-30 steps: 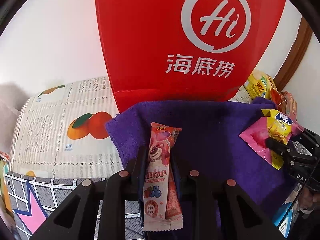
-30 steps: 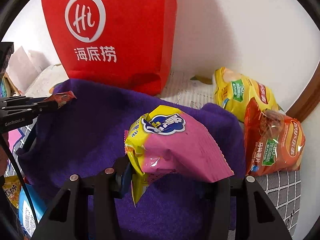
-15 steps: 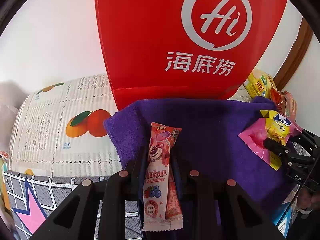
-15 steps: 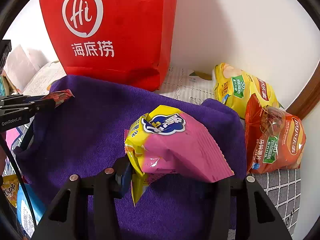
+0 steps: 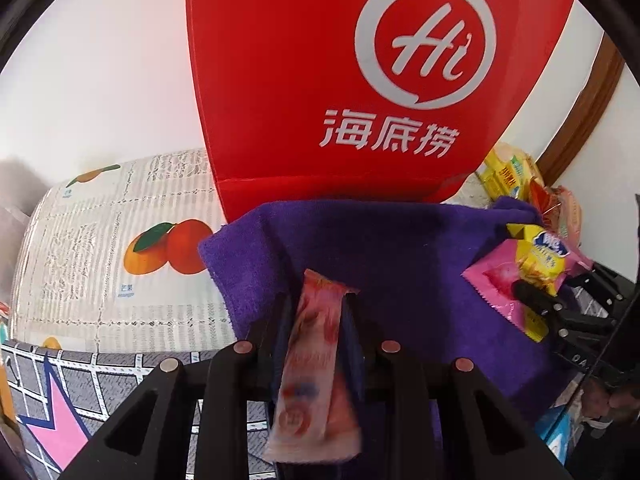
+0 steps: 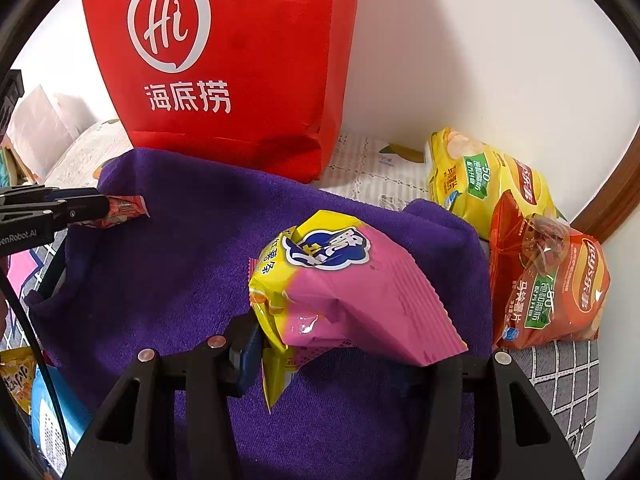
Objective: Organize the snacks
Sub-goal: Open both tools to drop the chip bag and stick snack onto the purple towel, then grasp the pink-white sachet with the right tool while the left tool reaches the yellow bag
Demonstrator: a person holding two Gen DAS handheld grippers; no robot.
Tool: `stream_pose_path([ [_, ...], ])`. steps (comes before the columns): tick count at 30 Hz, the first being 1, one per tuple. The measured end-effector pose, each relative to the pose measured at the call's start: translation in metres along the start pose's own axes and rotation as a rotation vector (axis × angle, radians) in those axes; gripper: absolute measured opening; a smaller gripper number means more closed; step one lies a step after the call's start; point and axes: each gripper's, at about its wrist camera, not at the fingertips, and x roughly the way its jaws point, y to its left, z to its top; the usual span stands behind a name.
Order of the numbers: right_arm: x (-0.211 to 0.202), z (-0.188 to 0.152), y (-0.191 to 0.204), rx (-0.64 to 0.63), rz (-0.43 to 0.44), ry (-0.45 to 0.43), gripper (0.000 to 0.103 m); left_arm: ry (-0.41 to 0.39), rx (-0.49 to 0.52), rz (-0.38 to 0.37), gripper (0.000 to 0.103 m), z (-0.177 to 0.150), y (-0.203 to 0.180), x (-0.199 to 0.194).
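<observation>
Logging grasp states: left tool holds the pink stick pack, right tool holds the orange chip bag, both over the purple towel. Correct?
Not quite. The right tool holds the pink-and-yellow snack bag, as the right wrist view shows; the orange chip bag lies beside the purple towel. The left tool does hold the pink stick pack.

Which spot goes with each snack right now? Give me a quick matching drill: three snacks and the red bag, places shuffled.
Things:
1. pink stick snack
2. pink-and-yellow bag
3. orange chip bag
4. red tote bag

Places:
A. standing against the wall behind the purple towel
B. in the left claw
C. lying right of the towel
D. in the right claw

Pairs: 1-B, 2-D, 3-C, 4-A
</observation>
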Motion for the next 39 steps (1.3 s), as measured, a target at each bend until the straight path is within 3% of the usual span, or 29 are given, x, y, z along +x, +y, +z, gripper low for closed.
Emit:
stream_pose_path([
  [2,-0.001,0.0,0.001,-0.003,0.0,0.0,0.054,-0.01,0.002,-0.003,0.027,0.001,-0.002,-0.004],
  [4,-0.004,0.0,0.003,-0.009,-0.005,-0.006,0.062,-0.024,0.009,-0.006,0.037,0.002,-0.004,-0.009],
  [6,-0.008,0.0,0.004,-0.017,-0.016,-0.013,0.071,-0.039,0.013,-0.01,0.037,0.003,-0.005,-0.015],
  [9,-0.014,0.0,0.009,-0.033,-0.047,-0.021,0.077,-0.053,0.012,-0.023,0.038,0.005,-0.007,-0.023],
  [16,-0.036,-0.012,0.005,-0.006,-0.128,0.0,0.078,-0.087,0.018,-0.037,0.041,0.006,-0.012,-0.046],
  [23,-0.089,-0.03,0.0,0.032,-0.146,-0.057,0.082,-0.134,0.044,-0.014,0.047,0.001,-0.024,-0.083],
  [31,-0.129,-0.091,-0.028,0.15,-0.124,-0.072,0.082,-0.146,0.04,-0.01,0.048,-0.034,-0.024,-0.118],
  [39,-0.118,-0.164,-0.042,0.164,-0.108,-0.013,0.082,-0.115,0.002,0.036,0.048,-0.077,-0.017,-0.132],
])
